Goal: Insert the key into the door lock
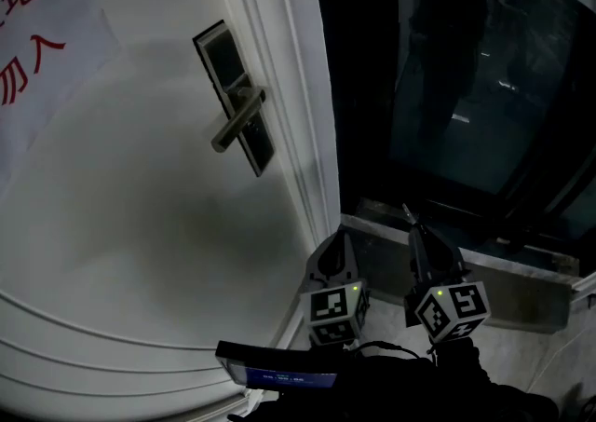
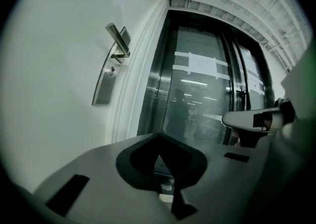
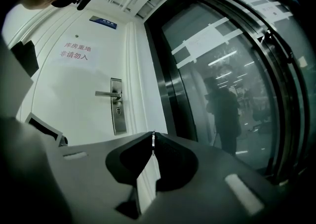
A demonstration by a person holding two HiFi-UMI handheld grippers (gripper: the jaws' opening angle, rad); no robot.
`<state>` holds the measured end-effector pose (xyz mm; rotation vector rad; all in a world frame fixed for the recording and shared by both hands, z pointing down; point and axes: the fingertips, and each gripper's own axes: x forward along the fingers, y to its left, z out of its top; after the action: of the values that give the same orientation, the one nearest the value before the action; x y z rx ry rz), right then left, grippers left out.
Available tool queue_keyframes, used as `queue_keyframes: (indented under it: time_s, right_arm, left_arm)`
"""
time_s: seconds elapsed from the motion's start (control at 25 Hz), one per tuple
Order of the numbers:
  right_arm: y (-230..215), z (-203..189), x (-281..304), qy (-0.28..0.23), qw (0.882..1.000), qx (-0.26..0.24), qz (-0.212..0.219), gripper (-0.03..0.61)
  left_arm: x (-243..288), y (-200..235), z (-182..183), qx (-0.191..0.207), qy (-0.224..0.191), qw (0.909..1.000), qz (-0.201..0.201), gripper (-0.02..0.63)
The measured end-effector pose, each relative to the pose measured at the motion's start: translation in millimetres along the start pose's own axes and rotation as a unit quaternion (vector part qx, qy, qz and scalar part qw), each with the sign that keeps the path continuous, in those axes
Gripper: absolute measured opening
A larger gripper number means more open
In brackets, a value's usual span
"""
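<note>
While held low near the person, left gripper [image 2: 157, 137] with jaws pressed together on nothing, right gripper [image 3: 153, 134] clamped on thin silver metal key [image 3: 153, 145], well apart from silver lever-handled lock plate [image 1: 237, 113], white panelled door [image 1: 140, 224], dark glass wall [image 1: 466, 85] beyond.

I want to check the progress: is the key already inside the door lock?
No, the key sits clamped in the right gripper, well apart from the door lock.

Office bldg corridor: white door [image 3: 79, 109] w/ notice [image 3: 75, 51], glass wall [image 3: 222, 60].
</note>
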<state>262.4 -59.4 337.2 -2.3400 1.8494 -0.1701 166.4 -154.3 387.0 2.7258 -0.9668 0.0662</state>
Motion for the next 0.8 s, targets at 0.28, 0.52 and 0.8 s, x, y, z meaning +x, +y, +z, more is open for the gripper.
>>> queue_keyframes:
  time_s: [0.28, 0.52, 0.8]
  right_arm:
    - [33, -9, 61, 0.010, 0.998, 0.000, 0.063, 0.012]
    - [66, -8, 97, 0.012, 0.992, -0.015, 0.126, 0.014]
    - [104, -7, 130, 0.015, 0.975, -0.036, 0.218, 0.014]
  left_arm:
    - [9, 65, 12, -0.007, -0.015, 0.9972, 0.072, 0.002]
    - [-12, 109, 27, 0.004, -0.037, 0.9900, 0.136, 0.002]
    - [-40, 140, 35, 0.003, -0.049, 0.9729, 0.226, 0.002]
